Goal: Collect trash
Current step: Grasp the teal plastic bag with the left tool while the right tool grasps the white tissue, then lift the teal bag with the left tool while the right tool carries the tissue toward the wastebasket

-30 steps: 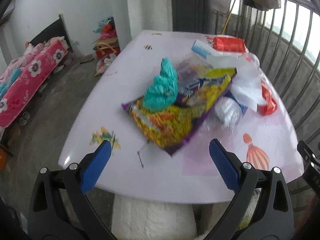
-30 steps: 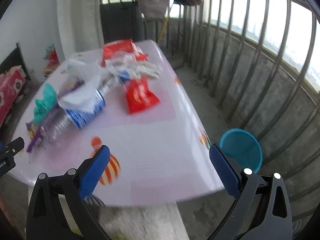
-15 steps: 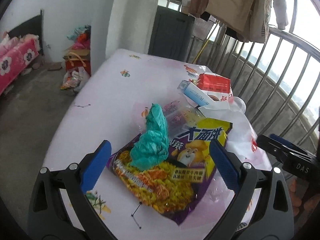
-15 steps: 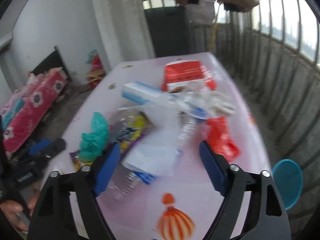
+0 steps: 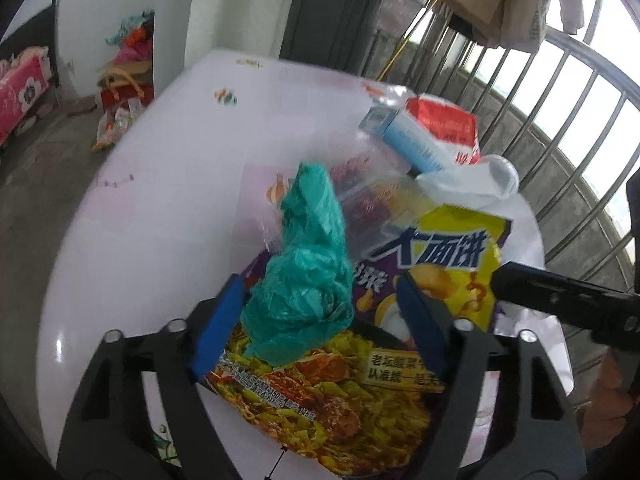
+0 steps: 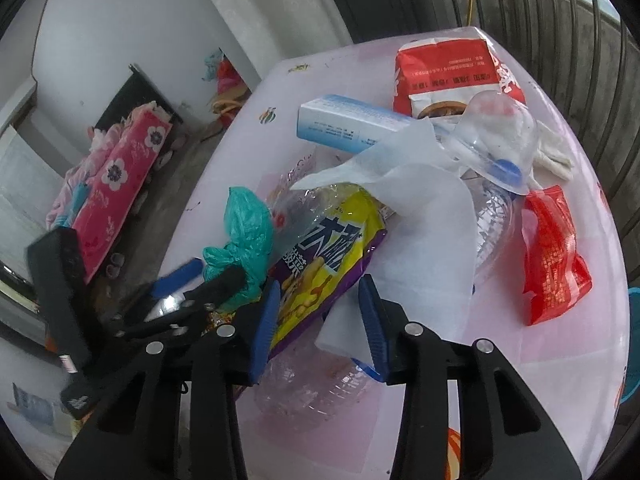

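Two grippers work over one heap of trash on a pale round table (image 5: 168, 184). The left wrist view alone shows, at far left, a cluttered pile of bags (image 5: 124, 92) on the floor by the wall, and railing bars with hanging clothes (image 5: 500, 0) at right. The right wrist view alone shows a pink flowered mattress (image 6: 120, 184) at left, a crumpled red wrapper (image 6: 552, 256) at right and a teal basket rim (image 6: 634, 344) at the edge.

The left gripper (image 5: 320, 316) has just been closing; its blue pads flank a crumpled teal plastic bag (image 5: 308, 272), the left pad just beside it, the right pad apart, so the jaws are not yet clenched. That bag lies on a glossy yellow-and-purple noodle packet (image 5: 440, 256). The right gripper (image 6: 318, 312) has also been closing; the packet's corner and a white paper sheet (image 6: 424, 240) sit between its pads, and whether they pinch I cannot tell. Its black body crosses the left view's right side, hiding the table there.

Behind the heap lie a blue-and-white carton (image 6: 352, 126), a red-and-white pouch (image 6: 448, 72) and a clear, ribbed plastic bottle (image 6: 492, 216) with a blue cap, partly under the paper.
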`<action>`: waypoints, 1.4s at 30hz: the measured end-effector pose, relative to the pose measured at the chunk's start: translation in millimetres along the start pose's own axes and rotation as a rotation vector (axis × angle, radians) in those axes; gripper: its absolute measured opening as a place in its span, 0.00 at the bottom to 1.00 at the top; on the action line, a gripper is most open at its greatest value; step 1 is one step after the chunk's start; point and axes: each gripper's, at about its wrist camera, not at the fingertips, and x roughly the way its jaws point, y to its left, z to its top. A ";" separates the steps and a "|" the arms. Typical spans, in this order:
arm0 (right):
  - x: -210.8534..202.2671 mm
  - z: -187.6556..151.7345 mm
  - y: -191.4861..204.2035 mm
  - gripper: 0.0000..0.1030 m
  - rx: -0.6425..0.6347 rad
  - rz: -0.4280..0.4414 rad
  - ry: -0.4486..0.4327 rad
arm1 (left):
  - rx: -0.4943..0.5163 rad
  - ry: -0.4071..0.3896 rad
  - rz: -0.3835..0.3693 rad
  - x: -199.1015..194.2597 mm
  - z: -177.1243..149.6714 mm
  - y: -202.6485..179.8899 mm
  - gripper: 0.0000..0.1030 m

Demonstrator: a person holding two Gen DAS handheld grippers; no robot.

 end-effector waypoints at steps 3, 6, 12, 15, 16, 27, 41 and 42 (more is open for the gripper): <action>0.8 2.7 2.4 0.37 0.002 -0.003 0.014 | -0.012 0.021 -0.006 6.7 -4.3 5.5 0.57; -1.3 3.4 4.1 0.36 -0.010 -0.015 0.004 | -0.045 0.033 -0.037 10.1 -8.0 13.0 0.53; -0.6 9.5 3.9 0.31 -0.009 -0.039 0.002 | -0.065 0.013 -0.064 6.6 -11.9 16.7 0.49; -14.7 11.9 4.4 0.31 -0.033 -0.079 -0.058 | -0.081 -0.005 -0.069 0.2 -13.5 18.5 0.47; -19.6 13.0 3.8 0.31 -0.044 -0.100 -0.082 | -0.082 -0.012 -0.071 -2.4 -14.7 19.1 0.47; -28.4 22.4 -37.5 0.31 0.021 -0.233 -0.152 | -0.082 -0.115 -0.170 -39.9 -10.7 7.2 0.46; -12.4 20.2 -50.5 0.20 0.030 -0.217 -0.127 | -0.009 -0.083 -0.221 -18.6 -1.0 -47.6 0.46; -12.0 19.4 -51.1 0.17 0.031 -0.211 -0.124 | -0.005 -0.081 -0.218 -17.6 -1.1 -49.5 0.46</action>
